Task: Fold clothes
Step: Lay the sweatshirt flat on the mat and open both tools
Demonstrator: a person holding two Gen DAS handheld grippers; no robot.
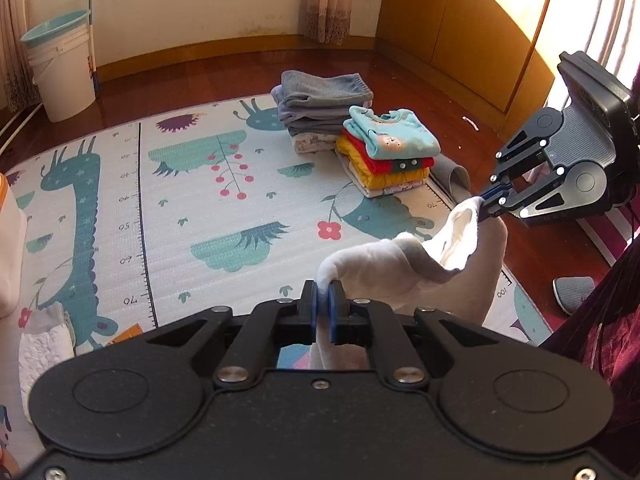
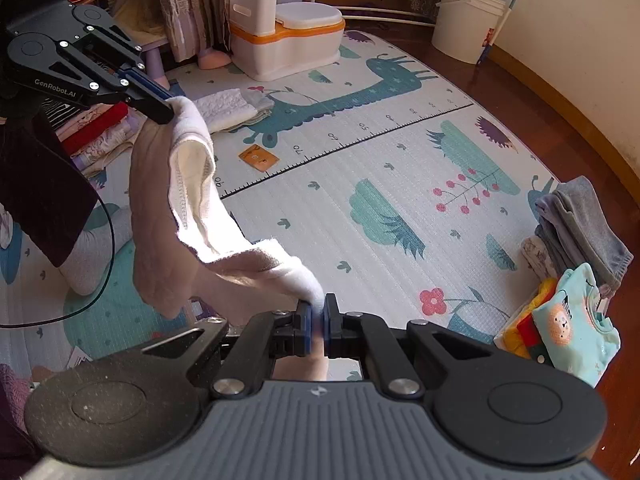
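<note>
A white garment (image 1: 416,264) is held up above the play mat (image 1: 224,200) at lower centre of the left wrist view, clenched between the left gripper (image 1: 323,292) and, further right, the right gripper (image 1: 486,200).

The left gripper (image 1: 323,294) sat low at six o'clock in its own wrist view, its blue-padded jaws drawn nearly together and pinching a fold of white cloth (image 1: 404,268). The right gripper (image 1: 486,202) reached in from three o'clock in that view, fingers pointing toward nine o'clock, clamped on the opposite edge of the same cloth. In the right wrist view the right gripper (image 2: 318,312) lay at six o'clock, jaws narrowed on the fabric, while the left gripper (image 2: 168,110) came in from ten o'clock, angled down toward four o'clock. The two grippers were well apart, both raised.
</note>
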